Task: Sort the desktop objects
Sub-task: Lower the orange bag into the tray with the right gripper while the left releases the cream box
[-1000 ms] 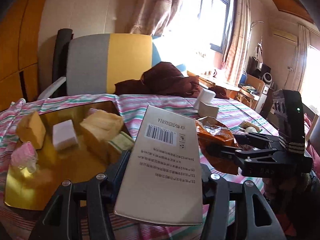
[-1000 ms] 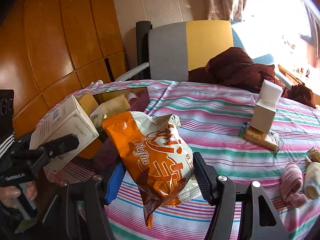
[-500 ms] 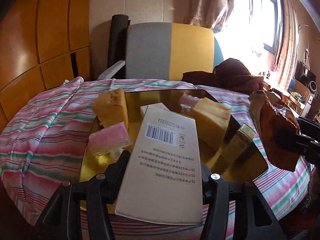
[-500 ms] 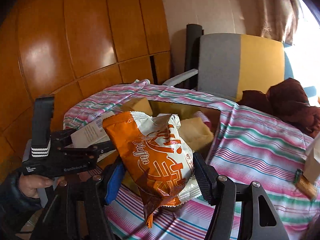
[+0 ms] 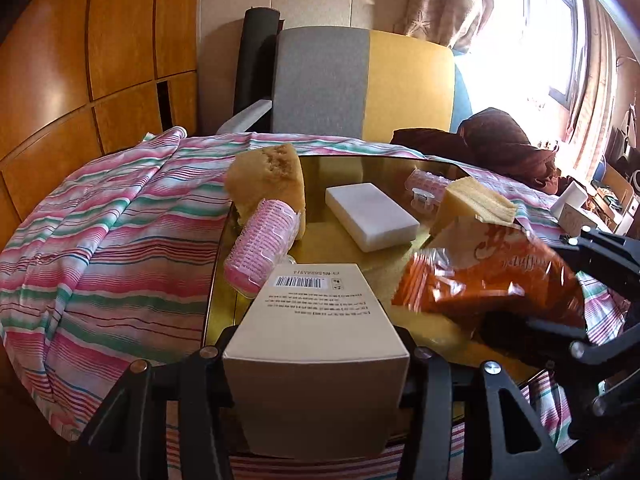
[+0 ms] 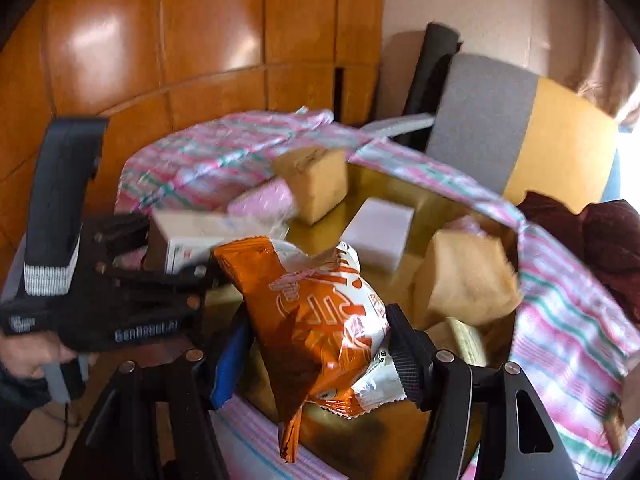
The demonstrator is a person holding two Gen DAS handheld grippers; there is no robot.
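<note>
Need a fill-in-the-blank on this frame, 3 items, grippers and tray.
1. The left gripper is shut on a beige ____.
2. The right gripper is shut on an ____ snack bag.
3. The white block lies in the ____ tray.

Missing words: box; orange; gold

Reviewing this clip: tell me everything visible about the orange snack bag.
The orange snack bag is a crinkled, glossy foil-like packet, orange with white panels and lettering, with crimped ends. It looks sealed and puffed. The right gripper pinches it between both fingers, holding it tilted in the air over the gold tray, beside the box-holding left gripper.
</note>
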